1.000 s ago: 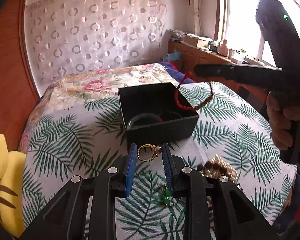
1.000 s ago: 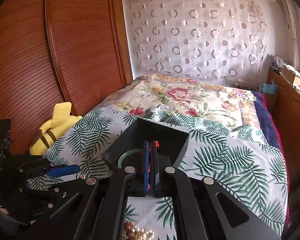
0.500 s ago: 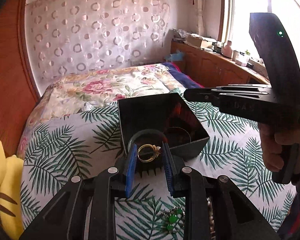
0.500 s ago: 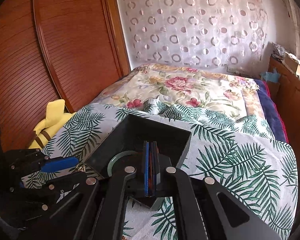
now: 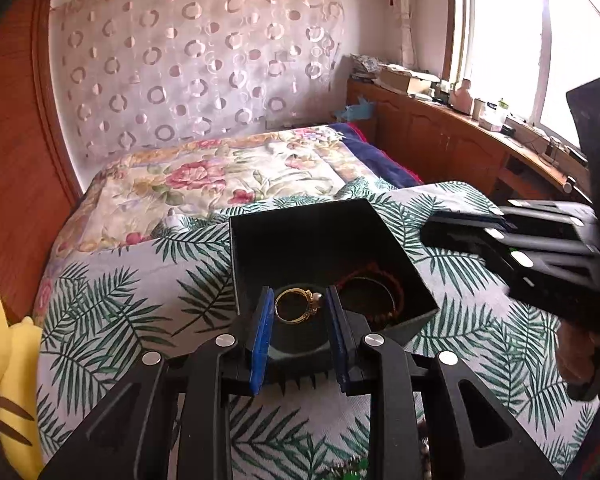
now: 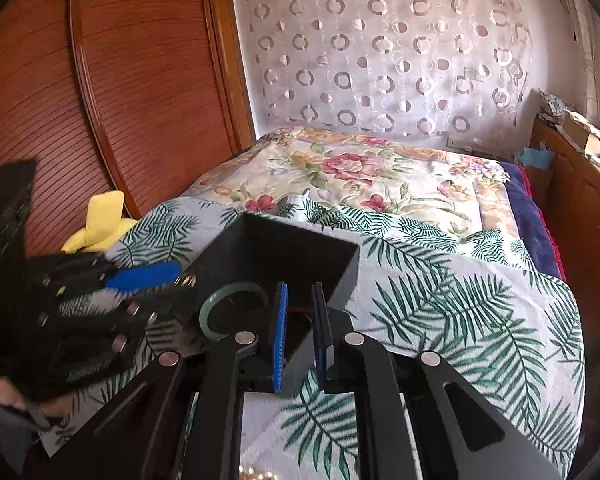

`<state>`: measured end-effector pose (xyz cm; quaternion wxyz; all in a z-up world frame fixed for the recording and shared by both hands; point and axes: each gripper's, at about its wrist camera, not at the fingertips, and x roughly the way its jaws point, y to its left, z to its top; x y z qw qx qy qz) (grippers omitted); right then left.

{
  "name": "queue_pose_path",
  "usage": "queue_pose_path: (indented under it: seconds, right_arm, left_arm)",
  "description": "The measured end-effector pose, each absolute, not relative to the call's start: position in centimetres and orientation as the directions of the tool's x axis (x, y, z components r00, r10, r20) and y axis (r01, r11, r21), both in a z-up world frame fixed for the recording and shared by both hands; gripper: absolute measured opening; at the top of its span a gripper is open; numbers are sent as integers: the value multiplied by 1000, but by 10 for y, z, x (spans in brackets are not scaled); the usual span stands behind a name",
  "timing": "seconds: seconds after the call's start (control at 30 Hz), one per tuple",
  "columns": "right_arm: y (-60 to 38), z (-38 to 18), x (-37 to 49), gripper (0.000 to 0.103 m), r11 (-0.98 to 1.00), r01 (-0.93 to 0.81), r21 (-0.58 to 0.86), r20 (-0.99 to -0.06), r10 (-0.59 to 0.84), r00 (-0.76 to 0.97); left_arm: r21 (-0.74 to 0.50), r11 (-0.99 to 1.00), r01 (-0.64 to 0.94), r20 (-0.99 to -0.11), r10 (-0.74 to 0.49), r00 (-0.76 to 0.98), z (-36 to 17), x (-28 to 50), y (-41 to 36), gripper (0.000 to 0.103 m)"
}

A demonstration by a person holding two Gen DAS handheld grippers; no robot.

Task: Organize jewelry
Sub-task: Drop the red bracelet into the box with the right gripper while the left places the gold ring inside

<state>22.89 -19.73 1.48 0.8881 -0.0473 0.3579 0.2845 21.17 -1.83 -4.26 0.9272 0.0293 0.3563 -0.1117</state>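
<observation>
The left gripper [image 5: 300, 304] pinches a gold ring [image 5: 297, 305] between its blue pads, over the near edge of the open black box [image 5: 300, 236] that sits on the palm-leaf bedspread [image 5: 112, 312]. Inside the box lie a green bangle [image 6: 220, 300] and a red bead bracelet [image 5: 374, 274]. The right gripper [image 6: 300, 304], empty, hangs over the box's near corner; its jaws have just been parting and nothing is between them

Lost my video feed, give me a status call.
Left gripper shut on gold ring, over black box. Right gripper just opening, empty; red bracelet lies in box. Nothing in the way.
</observation>
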Motion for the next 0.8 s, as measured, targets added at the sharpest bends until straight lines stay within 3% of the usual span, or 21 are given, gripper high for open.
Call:
queue_pose_path:
  seconds: [0.2,0.27,0.6,0.7,0.8]
  right_arm:
    - [-216,9,209,14,834,-536,129,-662,475,580]
    - [-222,8,201,14,832,-537,138,-659,482,577]
    - [-238,-7,153,15,828,-545,130,-663,481,573]
    - [-238,-13,137,31,823,-553,132,-668,486,564]
    - [-237,-18,122,31,817,-560,137,-672,492,553]
  left_arm:
    - [-25,975,220,-672,-179,718,-46,219,-20,27]
    - [-25,975,221,-666,-181,724,-47,217,-20,46]
    - [-25,967,253,-649,-208,732,-49,183,-24,60]
    - [-39,964,263,-644,-226,731,-50,167,-21,65]
    - [-40,963,265,-639,-229,735,-52,151,-19,70]
